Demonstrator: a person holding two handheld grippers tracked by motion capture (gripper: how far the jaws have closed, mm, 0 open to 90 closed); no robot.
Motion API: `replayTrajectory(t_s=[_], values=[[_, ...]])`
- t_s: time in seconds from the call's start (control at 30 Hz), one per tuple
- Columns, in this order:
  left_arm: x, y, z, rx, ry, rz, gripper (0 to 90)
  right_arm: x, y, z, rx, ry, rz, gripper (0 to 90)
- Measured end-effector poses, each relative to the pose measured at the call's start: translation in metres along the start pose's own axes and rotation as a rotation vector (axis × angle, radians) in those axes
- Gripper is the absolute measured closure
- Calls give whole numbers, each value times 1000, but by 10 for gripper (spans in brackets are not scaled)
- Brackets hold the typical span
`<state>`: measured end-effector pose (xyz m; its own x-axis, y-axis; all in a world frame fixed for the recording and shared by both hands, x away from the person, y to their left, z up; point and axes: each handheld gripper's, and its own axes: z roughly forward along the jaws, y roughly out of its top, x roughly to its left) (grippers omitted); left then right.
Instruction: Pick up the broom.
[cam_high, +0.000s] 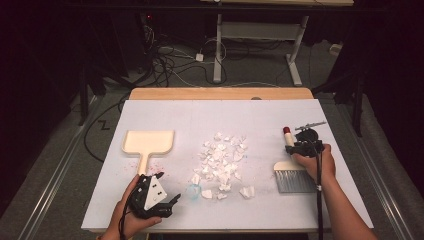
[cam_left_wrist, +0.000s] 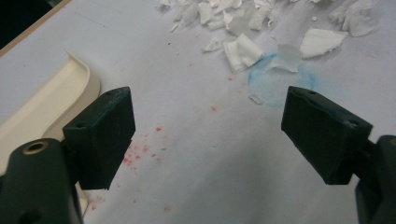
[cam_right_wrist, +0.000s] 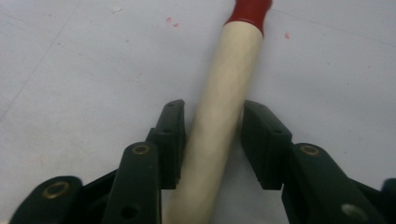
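On the right side of the white worktop (cam_high: 300, 112) lies a small brush (cam_high: 290, 167), its grey bristles toward the near edge and its pale wooden handle, tipped in red, pointing to the far side. The right tongs (cam_high: 302, 148) sit over that handle; in the right gripper view the two black jaws stand on either side of the handle (cam_right_wrist: 219, 116), pressed against it, so these tongs are clamped on the brush while it rests on the worktop. At the near left, the left tongs (cam_high: 172, 201) are held low above the surface with their jaws wide apart and nothing between them; the left gripper view shows bare worktop with faint red specks and a blue smudge (cam_left_wrist: 275, 79) ahead. A cream dustpan (cam_high: 148, 142) lies to the far left, its handle pointing toward the left hand (cam_high: 127, 210). Between dustpan and brush, in the middle of the worktop, is a scatter of white paper scraps (cam_high: 221, 162).
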<state>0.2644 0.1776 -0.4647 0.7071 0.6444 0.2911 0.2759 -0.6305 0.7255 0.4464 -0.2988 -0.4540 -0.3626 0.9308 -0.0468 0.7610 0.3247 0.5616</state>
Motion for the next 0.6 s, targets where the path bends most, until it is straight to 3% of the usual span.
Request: replayTrajectory(t_s=[0.1,0.17,0.4,0.6], values=[[0,0,0,3,0,1,170,2,0,0,-8,10,-4,702],[-1,0,-1,-8,3,-3,172,4,-1,0,-11,4,-33,706],[-2,1,-3,-22,5,-4,177,1,-3,-3,-35,34,-16,707],[-2,2,-4,-27,5,-7,177,-6,-3,-28,-179,57,20,708]])
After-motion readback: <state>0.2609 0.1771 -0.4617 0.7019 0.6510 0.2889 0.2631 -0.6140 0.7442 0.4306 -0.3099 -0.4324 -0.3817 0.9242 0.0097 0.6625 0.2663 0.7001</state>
